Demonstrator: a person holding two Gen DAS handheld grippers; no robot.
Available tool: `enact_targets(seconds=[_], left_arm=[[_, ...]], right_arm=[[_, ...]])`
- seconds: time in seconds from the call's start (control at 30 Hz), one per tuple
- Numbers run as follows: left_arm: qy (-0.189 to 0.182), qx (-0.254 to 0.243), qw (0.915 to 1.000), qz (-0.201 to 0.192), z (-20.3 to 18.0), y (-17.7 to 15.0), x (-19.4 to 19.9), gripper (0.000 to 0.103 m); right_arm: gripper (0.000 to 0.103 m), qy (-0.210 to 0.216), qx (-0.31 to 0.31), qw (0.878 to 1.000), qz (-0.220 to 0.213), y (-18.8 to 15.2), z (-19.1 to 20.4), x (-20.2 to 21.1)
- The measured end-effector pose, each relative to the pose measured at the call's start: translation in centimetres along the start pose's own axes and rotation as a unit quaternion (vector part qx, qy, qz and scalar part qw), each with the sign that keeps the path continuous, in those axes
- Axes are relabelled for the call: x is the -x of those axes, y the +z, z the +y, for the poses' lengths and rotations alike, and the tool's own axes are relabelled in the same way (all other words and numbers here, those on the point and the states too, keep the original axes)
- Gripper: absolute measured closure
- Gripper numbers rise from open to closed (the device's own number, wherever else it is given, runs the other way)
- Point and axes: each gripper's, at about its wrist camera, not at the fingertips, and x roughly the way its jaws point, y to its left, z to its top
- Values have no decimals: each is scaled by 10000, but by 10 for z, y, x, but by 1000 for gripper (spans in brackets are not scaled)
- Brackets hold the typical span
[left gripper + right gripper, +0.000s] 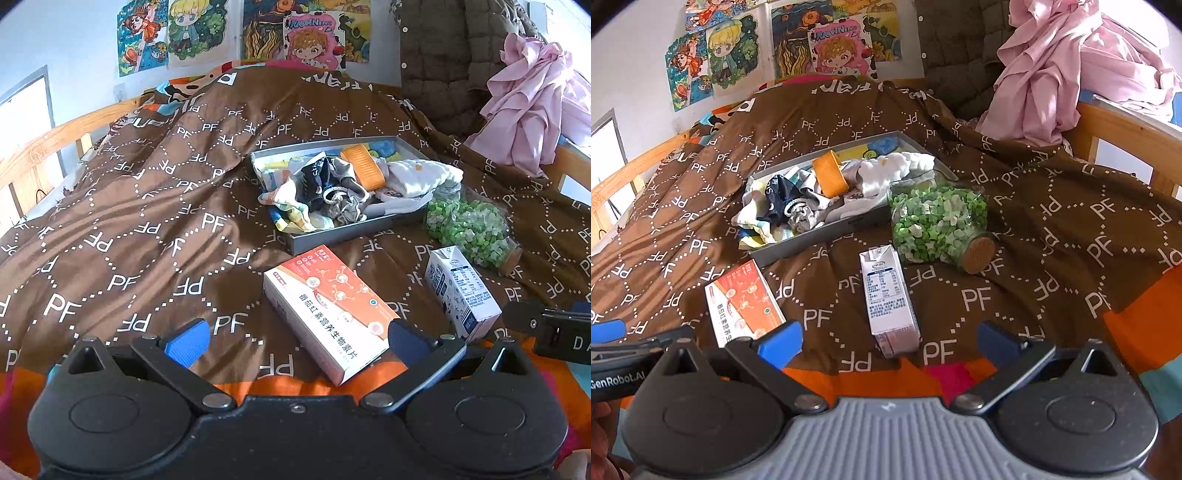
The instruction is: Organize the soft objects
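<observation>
A grey tray (pixel 334 233) (pixel 798 248) lies on the brown bed cover and holds soft things: a dark sock (pixel 320 177) (pixel 775 199), white cloth (pixel 421 177) (pixel 897 166), patterned fabric (pixel 288 206) and an orange block (pixel 364 166) (pixel 830 175). My left gripper (pixel 295 341) is open and empty, low over the near edge, with an orange-white box (pixel 328 302) (pixel 742 302) between its fingers. My right gripper (pixel 890 343) is open and empty, just behind a small milk carton (pixel 888 295) (pixel 460 291).
A corked jar of green and white bits (pixel 472 229) (pixel 938 225) lies beside the tray. Pink cloth (pixel 532 107) (pixel 1060 74) hangs over the wooden bed rail (pixel 1126 136) at the right. Posters (pixel 236 33) cover the far wall.
</observation>
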Motion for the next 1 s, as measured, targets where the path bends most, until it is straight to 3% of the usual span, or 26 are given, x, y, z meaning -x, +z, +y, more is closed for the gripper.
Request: enact_targets(seconds=[1.0], left_arm=[[11, 10, 10000, 25, 0, -1, -1, 1]], right_arm=[[0, 28, -12, 10000, 55, -2, 1, -2]])
